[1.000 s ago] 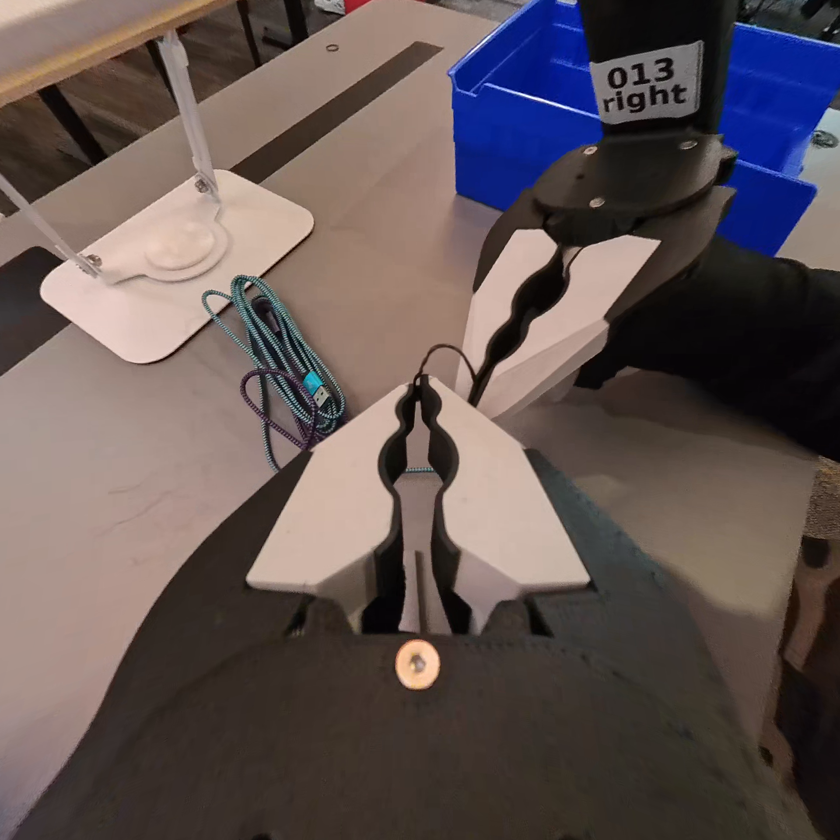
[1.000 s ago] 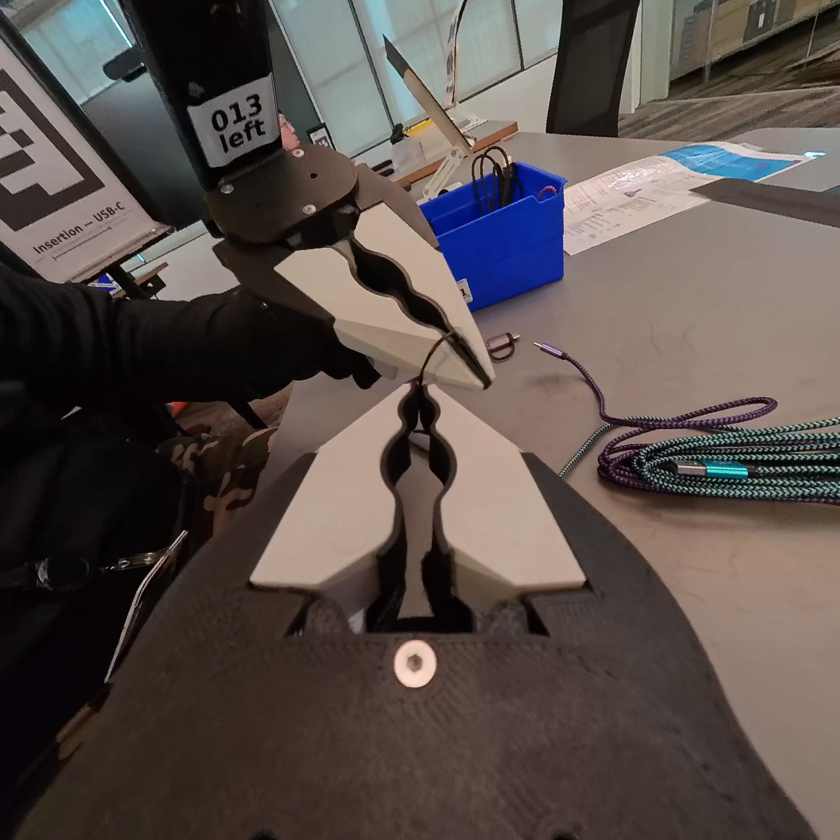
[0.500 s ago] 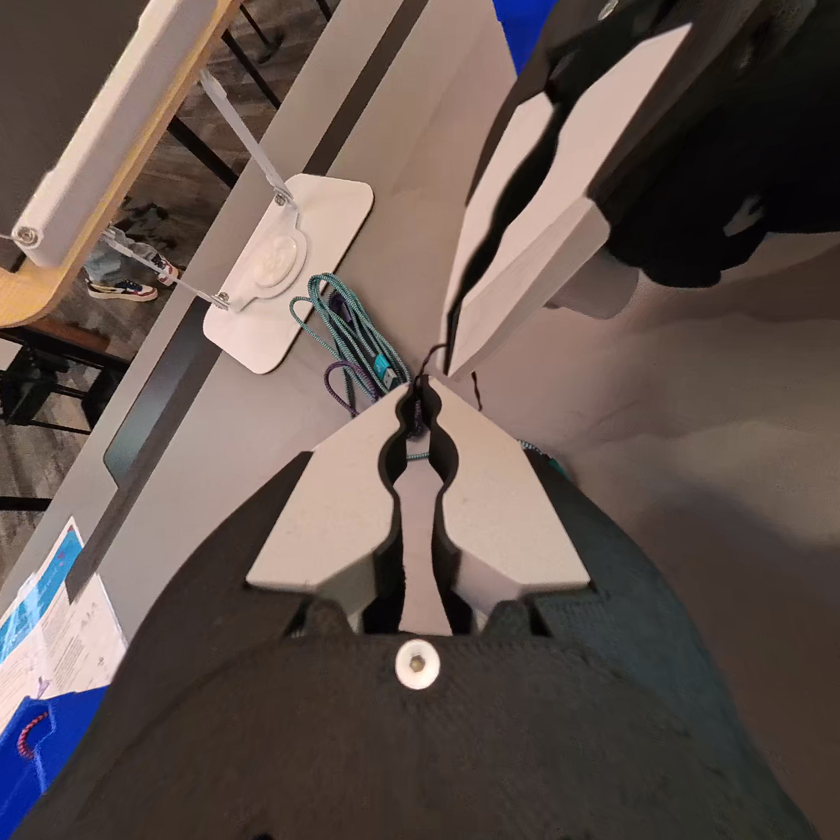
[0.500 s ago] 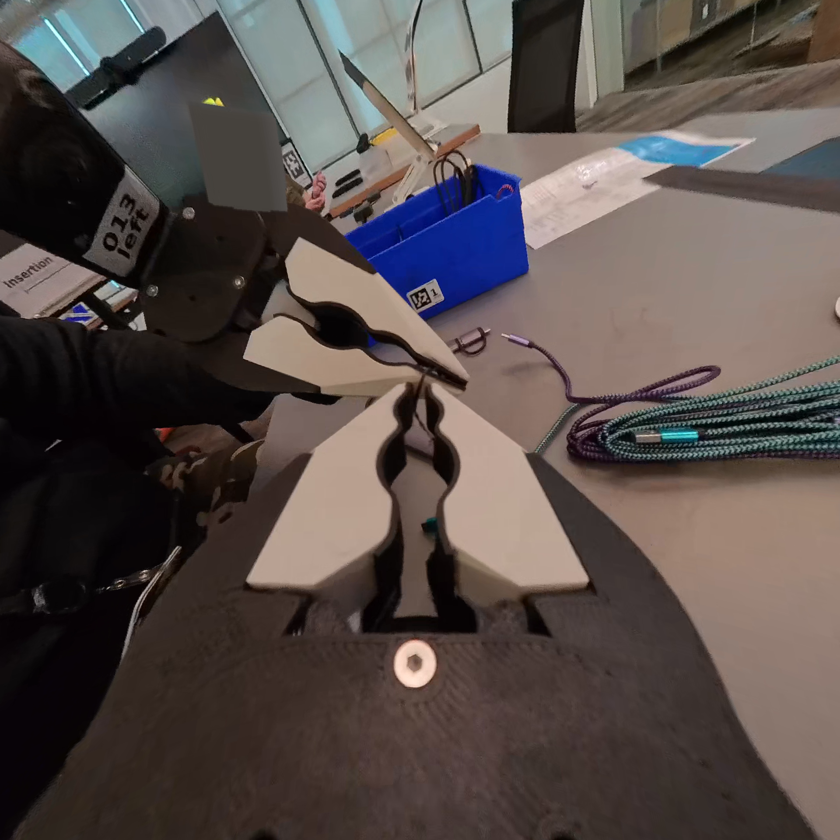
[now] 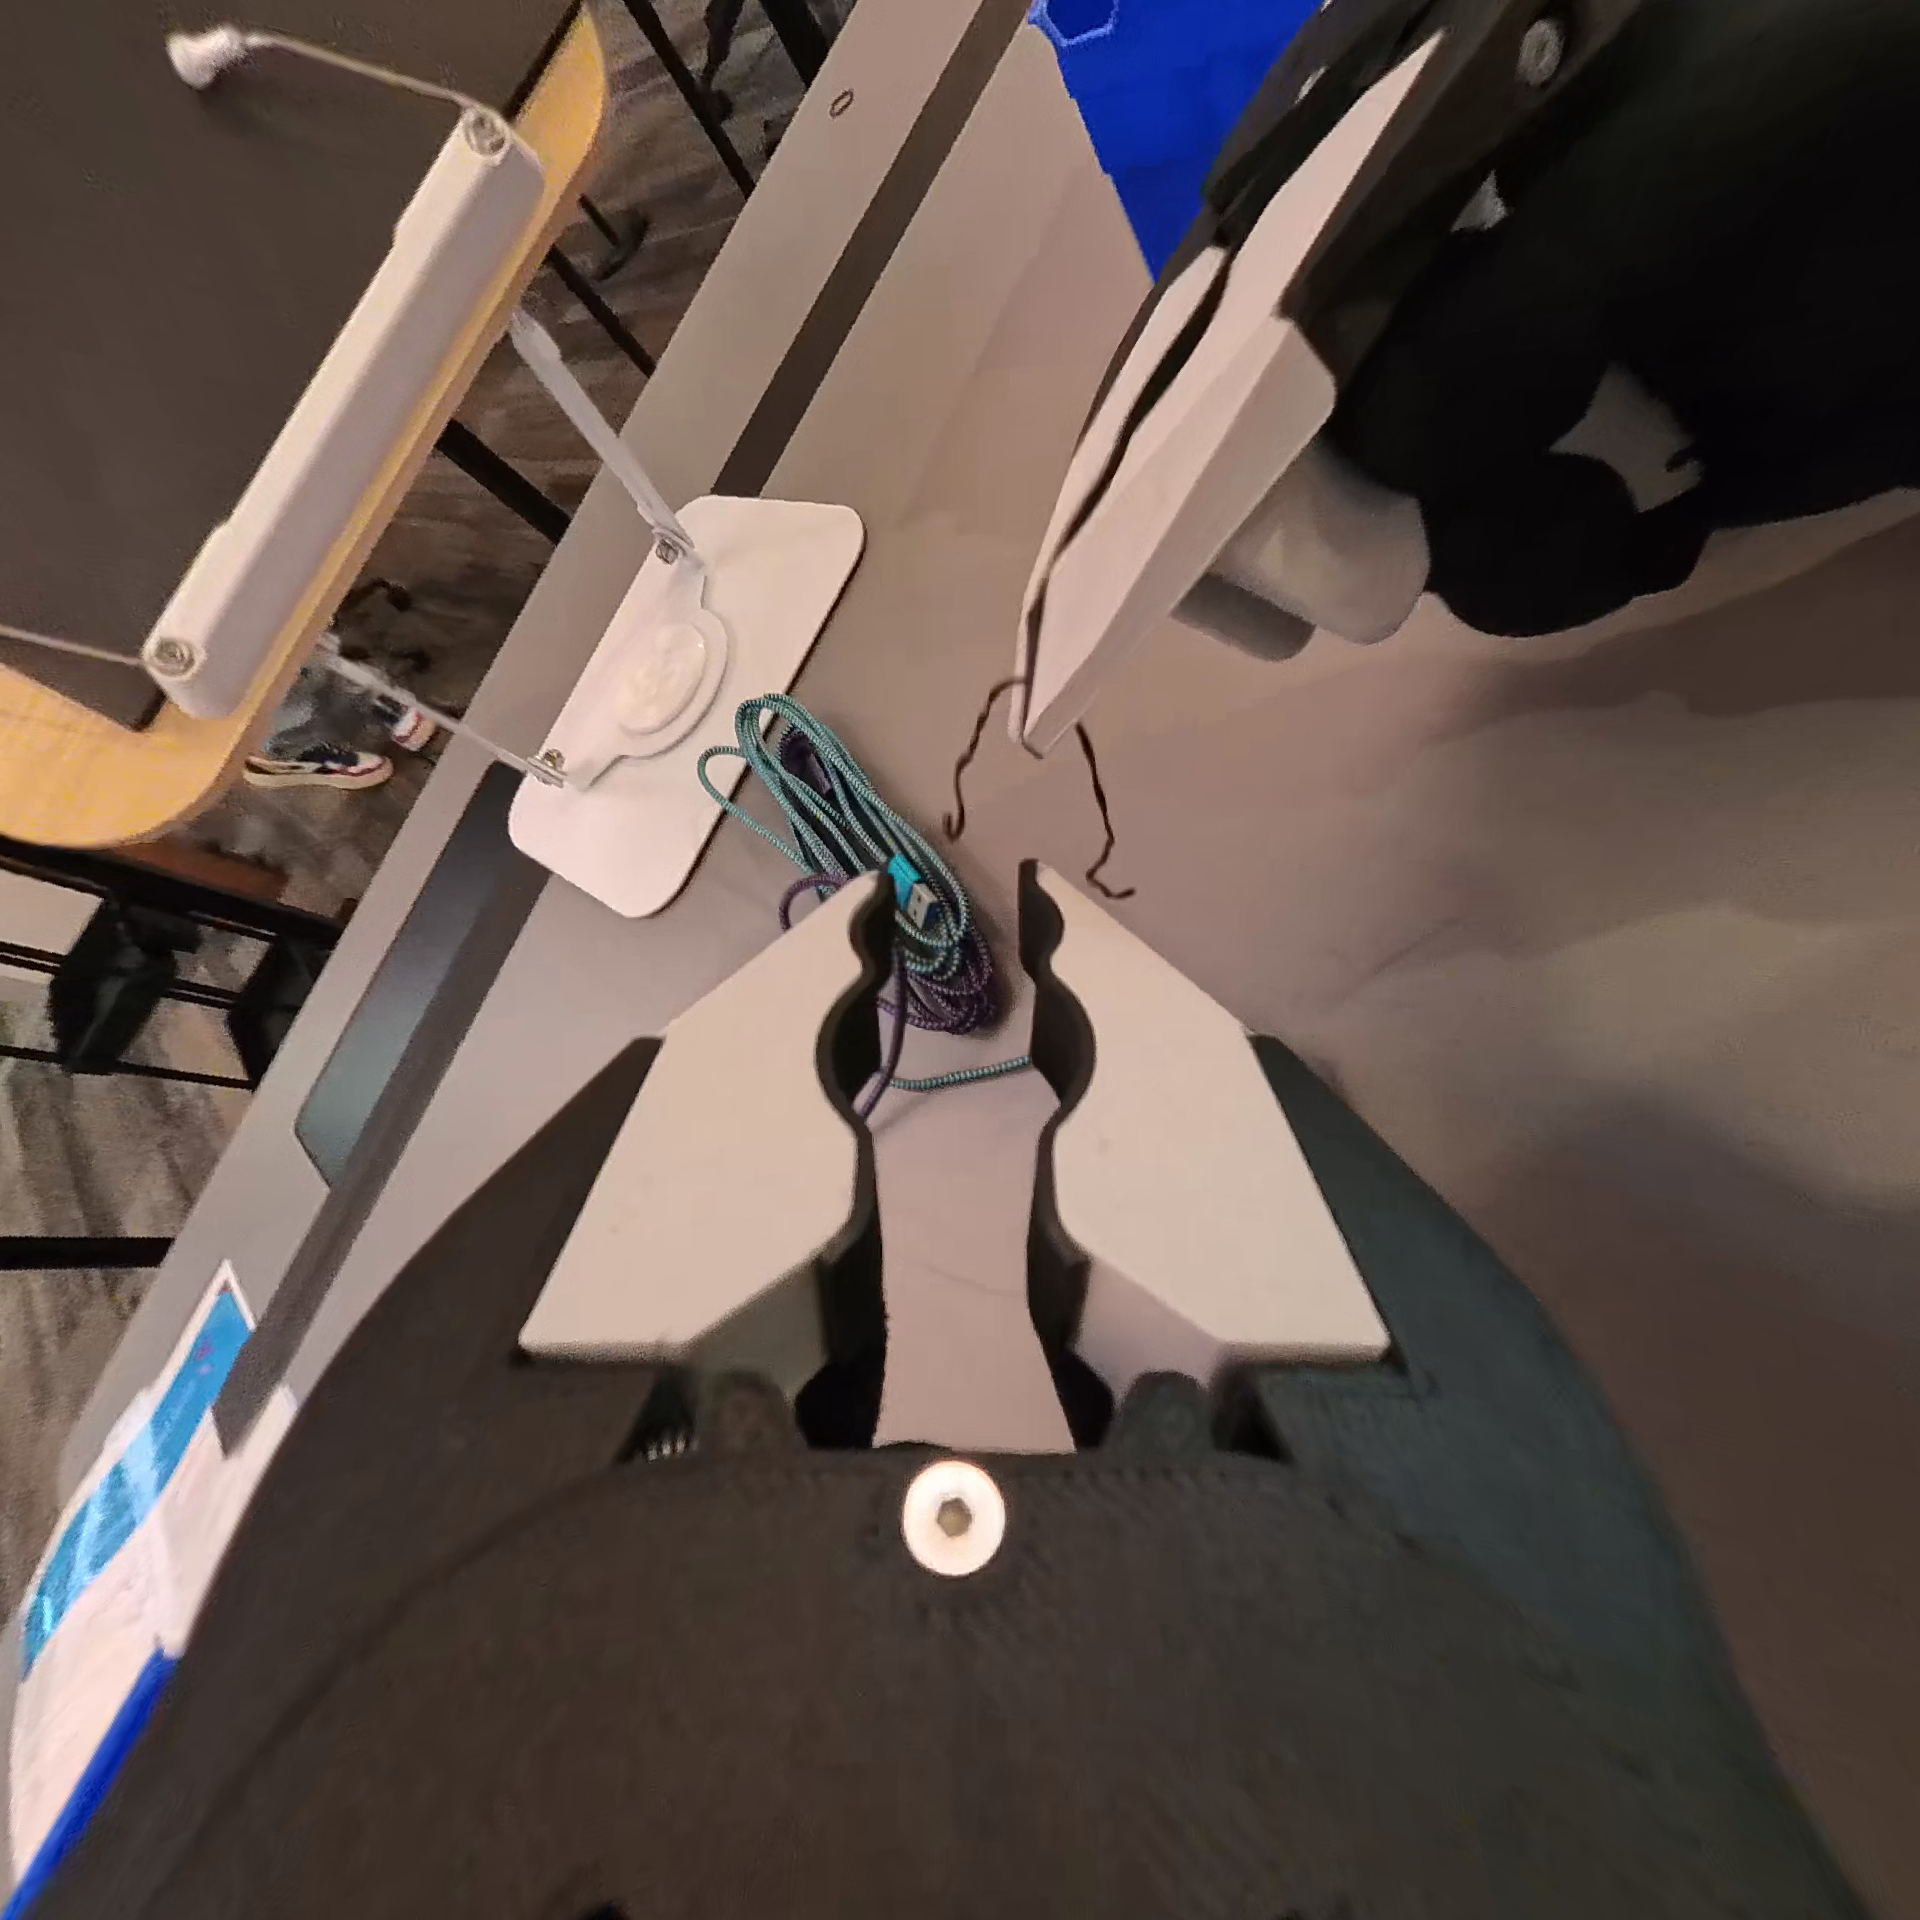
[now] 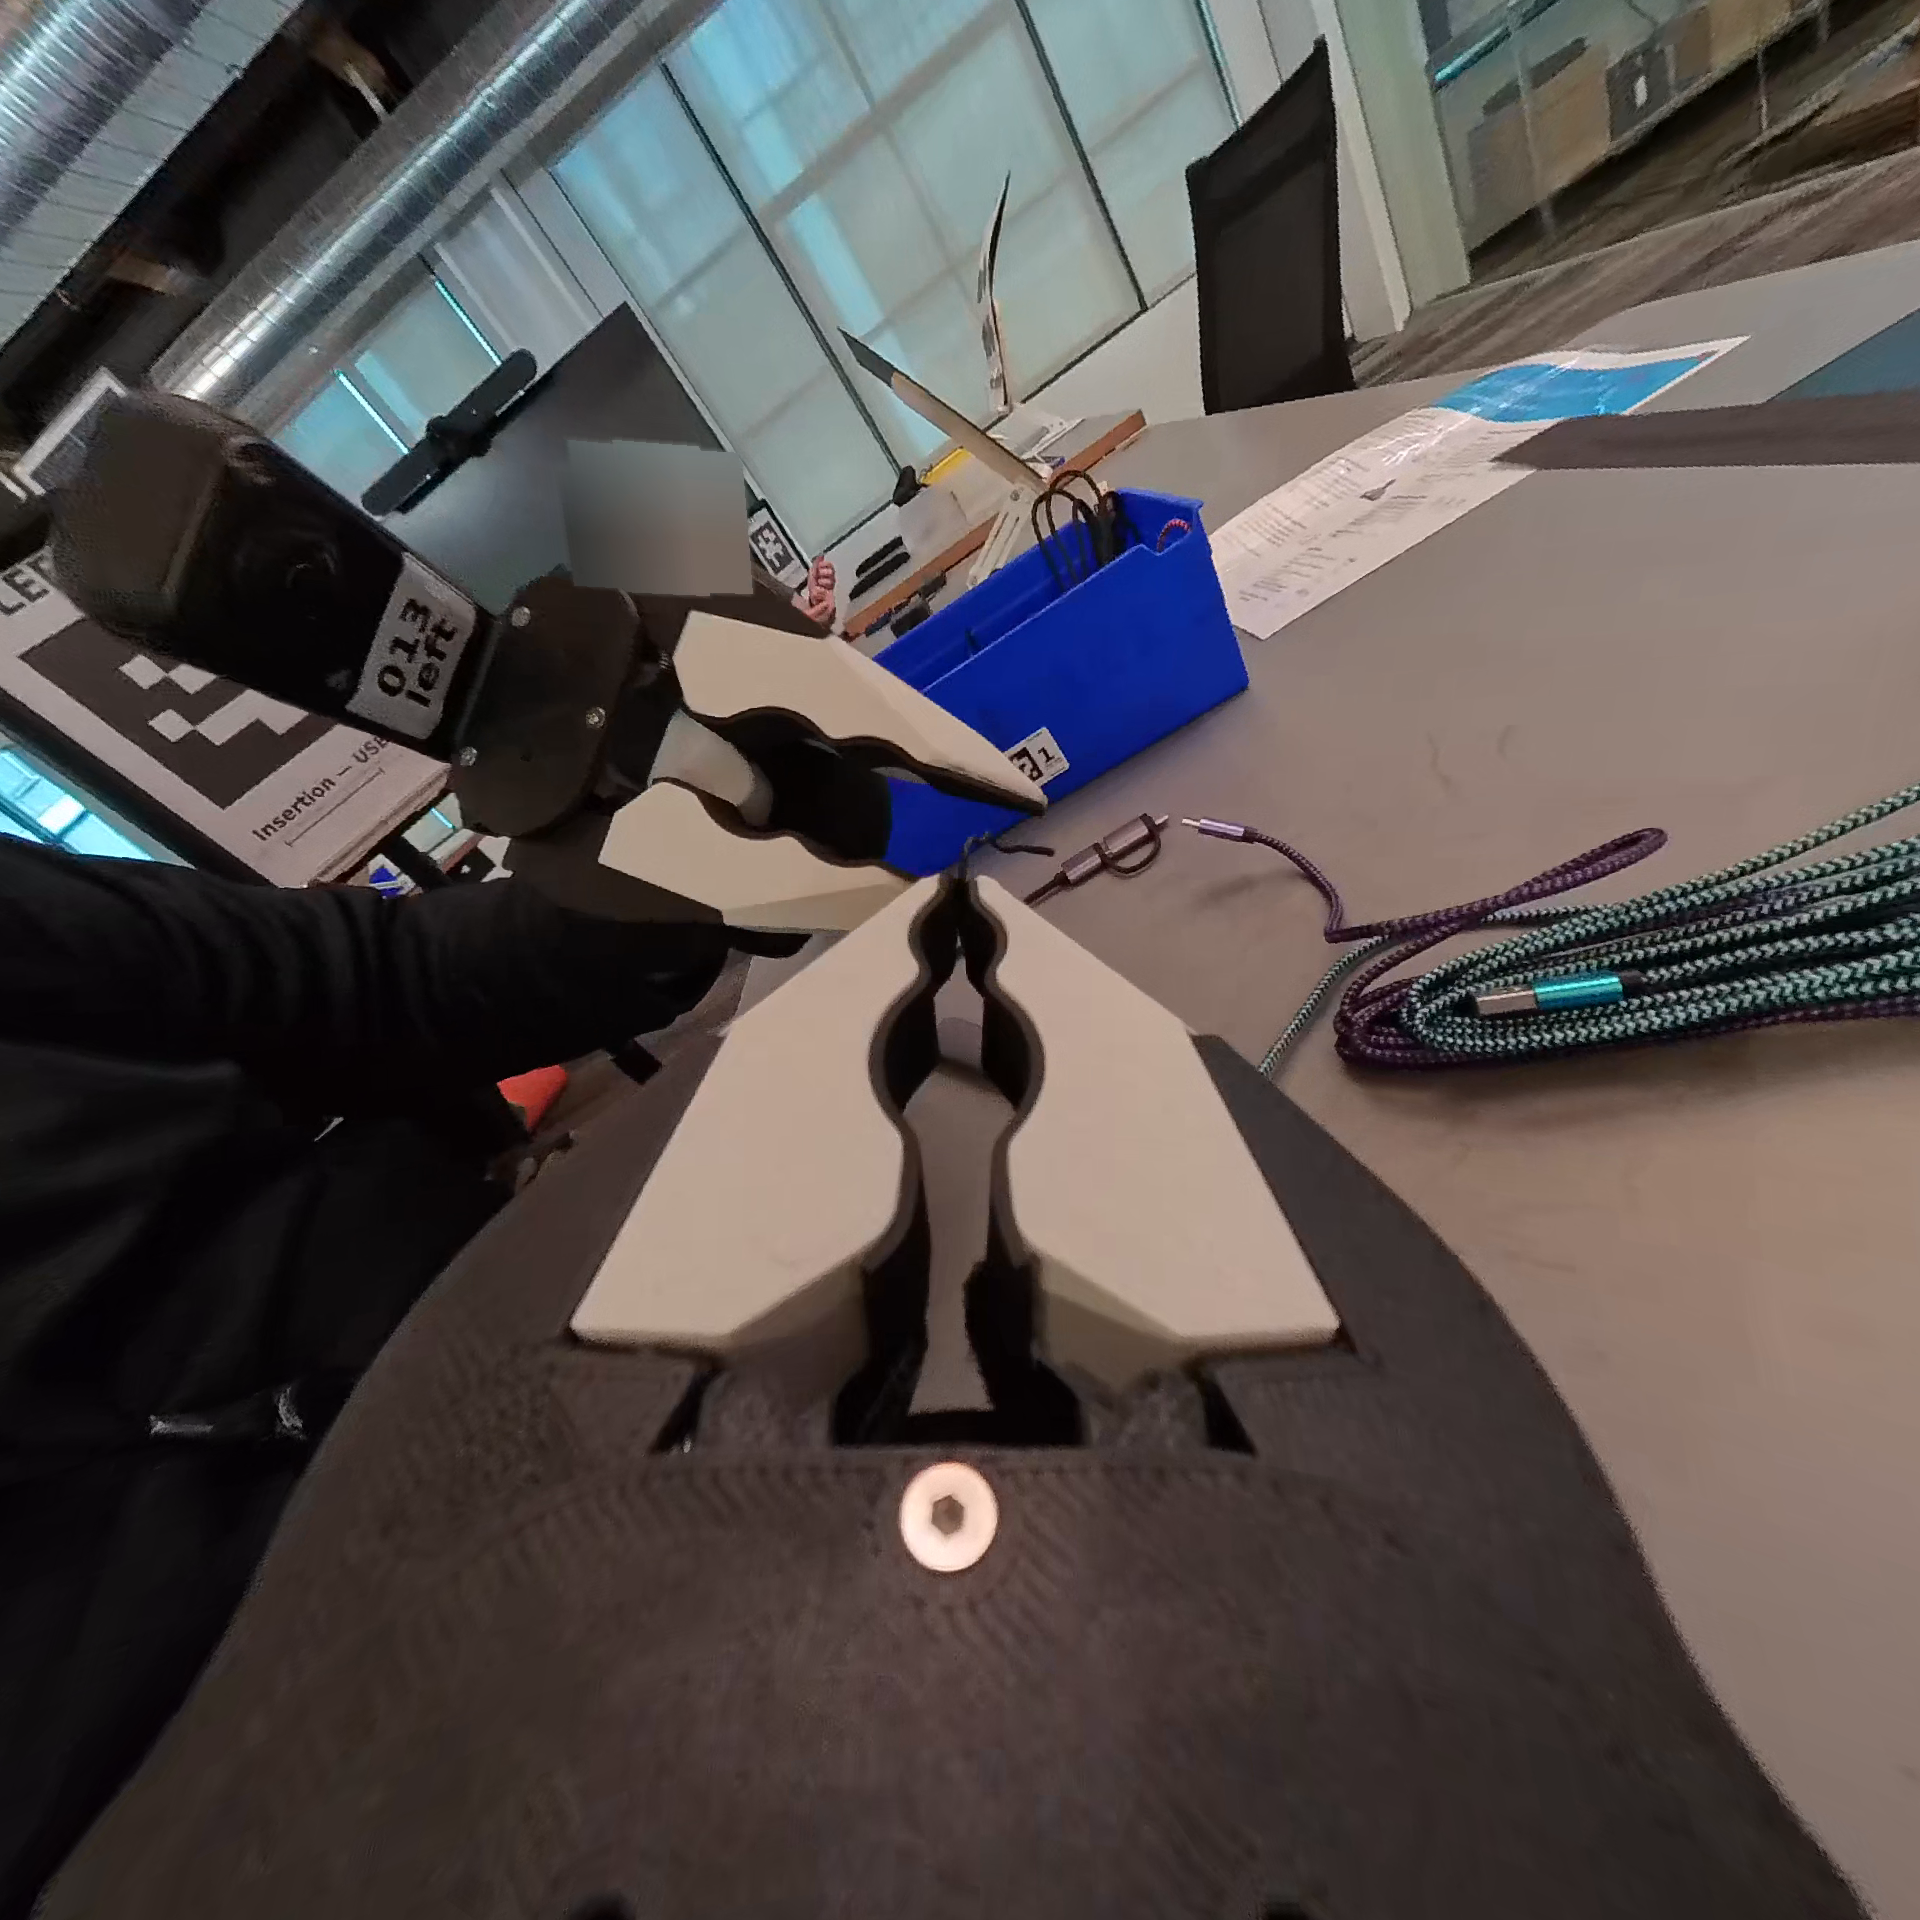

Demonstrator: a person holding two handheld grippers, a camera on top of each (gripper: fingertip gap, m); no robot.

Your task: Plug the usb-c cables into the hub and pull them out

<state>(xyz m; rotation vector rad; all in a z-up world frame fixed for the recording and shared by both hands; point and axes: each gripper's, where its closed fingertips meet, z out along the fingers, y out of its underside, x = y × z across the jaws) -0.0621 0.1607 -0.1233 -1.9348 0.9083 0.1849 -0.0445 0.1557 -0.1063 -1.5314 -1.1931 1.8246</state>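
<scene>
My right gripper (image 6: 961, 888) is shut on a thin black twist tie (image 6: 1000, 844). In the left wrist view that gripper (image 5: 1035, 719) hangs above the table with the tie's two ends (image 5: 1096, 821) dangling free. My left gripper (image 5: 948, 878) is open and empty, with its tips just below the tie. In the right wrist view it (image 6: 977, 844) comes in from the left, jaws apart. A coil of teal and purple braided cables (image 6: 1662, 956) lies on the grey table and also shows in the left wrist view (image 5: 904, 883). A purple USB-C plug (image 6: 1210, 828) lies beside a small grey hub (image 6: 1110, 857).
A blue bin (image 6: 1091, 644) stands behind the hub, with black cables in it. A white stand base (image 5: 686, 696) sits next to the coil. Printed sheets (image 6: 1403, 488) lie at the table's far side. A black-gloved hand (image 5: 1662, 364) holds the right gripper. Both grippers' tips are close together, under 4 cm apart.
My left gripper has opened and let go of the twist tie. The right gripper still holds it, and the tie's ends now hang loose. Both views have tilted.
</scene>
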